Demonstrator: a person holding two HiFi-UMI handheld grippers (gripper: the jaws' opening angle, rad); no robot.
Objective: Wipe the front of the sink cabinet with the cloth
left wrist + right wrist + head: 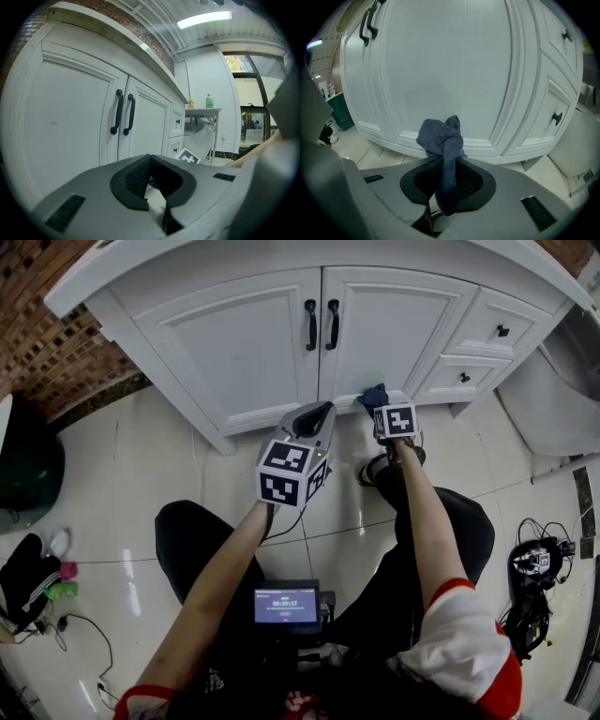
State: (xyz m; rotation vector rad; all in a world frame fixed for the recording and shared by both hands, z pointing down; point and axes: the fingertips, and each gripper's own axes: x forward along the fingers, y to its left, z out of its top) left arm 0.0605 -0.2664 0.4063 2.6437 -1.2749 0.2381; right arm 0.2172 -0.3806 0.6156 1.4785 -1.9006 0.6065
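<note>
Low in the head view, between the seated person's knees, a small dark device with a lit screen (286,606) sits over the pale glossy tiled floor (141,474). Ahead of it both bare forearms reach forward. The left gripper (319,414) hovers over the floor near the lower edge of the white panelled sink cabinet (234,343), below the seam between its two doors; its own view shows the jaws (149,157) brought together at the tips with nothing between them. Just to its right, the right gripper (382,414) has its jaws clamped on a knotted blue-grey cloth (373,397), whose bunched end (440,137) sticks out past the jaws (447,161) at the bottom rail of the right door; whether it touches the rail cannot be told. Higher up, two black bar handles (322,324) flank the door seam, and two drawers with black knobs (502,331) occupy the cabinet's right edge.
</note>
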